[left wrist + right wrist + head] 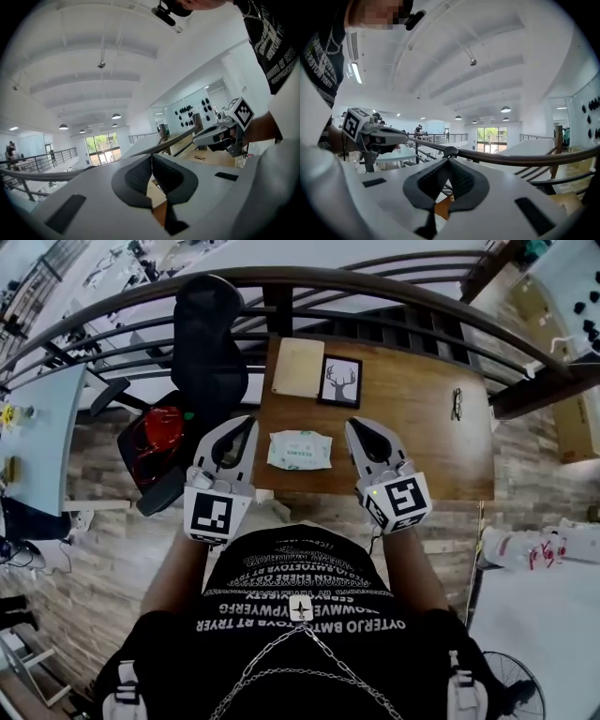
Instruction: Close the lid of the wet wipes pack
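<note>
In the head view the wet wipes pack (pixel 299 450), white with green print, lies flat on the wooden table (pixel 422 442); its lid looks flat against the top. My left gripper (pixel 247 424) is held in the air left of the pack and my right gripper (pixel 355 425) right of it, neither touching it. In the left gripper view the left gripper (pixel 151 158) has its pads together with nothing between them, and the right gripper (pixel 219 134) shows beside it. In the right gripper view the right gripper (pixel 447 162) is likewise shut and empty, pointing roughly level at the railing.
A light wooden board (pixel 297 367) and a framed deer picture (pixel 339 382) lie at the table's far side, with glasses (pixel 457 403) at the right. A black chair (pixel 208 334) and a red bag (pixel 159 437) stand left of the table. A curved railing (pixel 394 282) runs behind.
</note>
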A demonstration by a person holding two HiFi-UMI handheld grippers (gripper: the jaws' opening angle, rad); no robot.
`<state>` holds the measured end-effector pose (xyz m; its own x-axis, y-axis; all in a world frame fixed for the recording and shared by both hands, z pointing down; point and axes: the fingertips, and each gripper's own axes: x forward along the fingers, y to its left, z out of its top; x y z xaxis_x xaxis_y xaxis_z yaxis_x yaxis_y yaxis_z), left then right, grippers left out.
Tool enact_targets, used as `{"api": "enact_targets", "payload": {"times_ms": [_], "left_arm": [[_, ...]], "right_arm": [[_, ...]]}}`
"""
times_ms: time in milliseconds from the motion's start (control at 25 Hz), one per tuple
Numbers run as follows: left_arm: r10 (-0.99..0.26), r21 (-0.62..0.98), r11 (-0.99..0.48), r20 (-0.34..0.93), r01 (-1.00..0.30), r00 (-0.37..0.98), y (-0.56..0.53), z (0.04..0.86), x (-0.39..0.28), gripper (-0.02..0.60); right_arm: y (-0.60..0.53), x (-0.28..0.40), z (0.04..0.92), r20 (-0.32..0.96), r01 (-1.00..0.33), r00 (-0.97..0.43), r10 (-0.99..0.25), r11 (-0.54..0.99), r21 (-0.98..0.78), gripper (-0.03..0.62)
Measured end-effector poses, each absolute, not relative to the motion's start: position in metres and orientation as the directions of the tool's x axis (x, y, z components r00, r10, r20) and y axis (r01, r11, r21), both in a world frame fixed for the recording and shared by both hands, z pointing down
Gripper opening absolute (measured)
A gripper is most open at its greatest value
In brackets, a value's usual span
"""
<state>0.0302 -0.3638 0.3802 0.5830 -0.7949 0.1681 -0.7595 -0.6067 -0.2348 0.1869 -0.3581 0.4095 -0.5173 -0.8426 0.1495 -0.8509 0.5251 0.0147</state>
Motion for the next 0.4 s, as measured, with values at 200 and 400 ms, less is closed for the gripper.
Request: {"api": "enact_targets", "payload": {"times_ms": [200, 400], "left_arm": [[-0.793, -0.240, -0.609, 0.152, -0.756, 0.590, -0.362, 0.368, 0.038, 0.028], [-0.790, -0.254, -0.613, 0.172, -0.749, 0.588, -0.363, 0.372, 0.041, 0.028]], "right_arm": [[-0.350, 0.179, 0.423, 0.157, -0.838, -0.540, -0.827, 0.545, -0.012, 0.014], [-0.352, 0.176, 0.435, 0.154, -0.827, -0.559, -0.815, 0.561, -0.031, 0.014]]}}
